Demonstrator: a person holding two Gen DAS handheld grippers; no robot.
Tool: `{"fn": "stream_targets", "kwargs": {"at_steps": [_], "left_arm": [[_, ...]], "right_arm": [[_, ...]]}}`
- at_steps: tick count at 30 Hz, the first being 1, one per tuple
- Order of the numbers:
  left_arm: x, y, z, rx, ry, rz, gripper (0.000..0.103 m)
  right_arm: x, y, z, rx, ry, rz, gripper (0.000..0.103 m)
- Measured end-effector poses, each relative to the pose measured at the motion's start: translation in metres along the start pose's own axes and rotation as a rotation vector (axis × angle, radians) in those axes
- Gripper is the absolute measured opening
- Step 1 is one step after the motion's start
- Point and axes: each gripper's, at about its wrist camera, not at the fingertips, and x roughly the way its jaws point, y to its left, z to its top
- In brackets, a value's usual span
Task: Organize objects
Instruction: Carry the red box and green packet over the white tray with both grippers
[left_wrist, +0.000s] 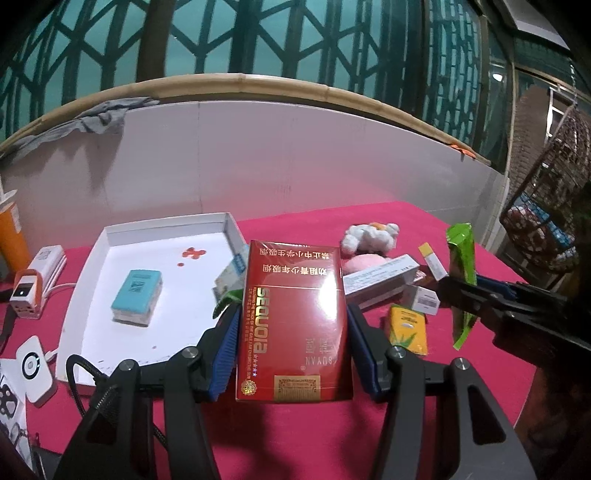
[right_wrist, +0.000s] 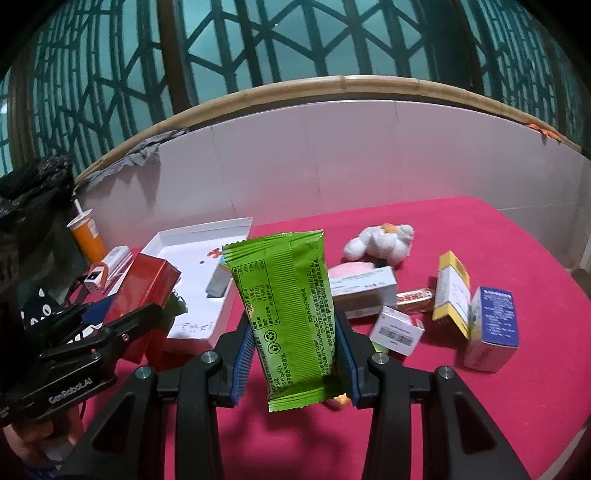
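Observation:
My left gripper (left_wrist: 291, 343) is shut on a red cigarette box (left_wrist: 293, 321) and holds it upright above the red tablecloth, just right of the white tray (left_wrist: 92, 295). A light-blue box (left_wrist: 136, 297) lies inside that tray. My right gripper (right_wrist: 295, 356) is shut on a green snack packet (right_wrist: 286, 314), also lifted off the cloth. In the left wrist view the green packet (left_wrist: 461, 280) and the right gripper's black body show at the far right. The right wrist view shows the red box (right_wrist: 147, 291) and the left gripper at the left, in front of the tray (right_wrist: 199, 321).
Loose items lie on the cloth: a white plush toy (right_wrist: 380, 242), a pink round thing, a long white box (right_wrist: 364, 295), a small white box (right_wrist: 397, 330), a yellow-white box (right_wrist: 452, 291), a blue box (right_wrist: 493, 328), a yellow packet (left_wrist: 408, 328). An orange cup (right_wrist: 88, 236) and chargers stand left of the tray.

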Motion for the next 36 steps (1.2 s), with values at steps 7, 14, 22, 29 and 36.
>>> {"fn": "stream_targets", "kwargs": {"at_steps": [7, 14, 22, 29, 36], "left_arm": [[-0.006, 0.018, -0.004, -0.035, -0.005, 0.021, 0.054], [-0.013, 0.037, -0.007, -0.069, -0.017, 0.043, 0.054], [-0.017, 0.059, -0.011, -0.109, -0.021, 0.063, 0.054], [-0.019, 0.078, -0.015, -0.146, -0.021, 0.08, 0.055], [-0.021, 0.098, -0.019, -0.185, -0.019, 0.106, 0.054]], "right_arm": [[0.004, 0.024, 0.002, -0.041, 0.002, 0.024, 0.044], [0.01, 0.047, 0.008, -0.082, 0.006, 0.042, 0.044], [0.02, 0.07, 0.013, -0.106, 0.016, 0.07, 0.044], [0.032, 0.086, 0.015, -0.114, 0.035, 0.085, 0.044], [0.047, 0.097, 0.016, -0.105, 0.067, 0.104, 0.044]]}}
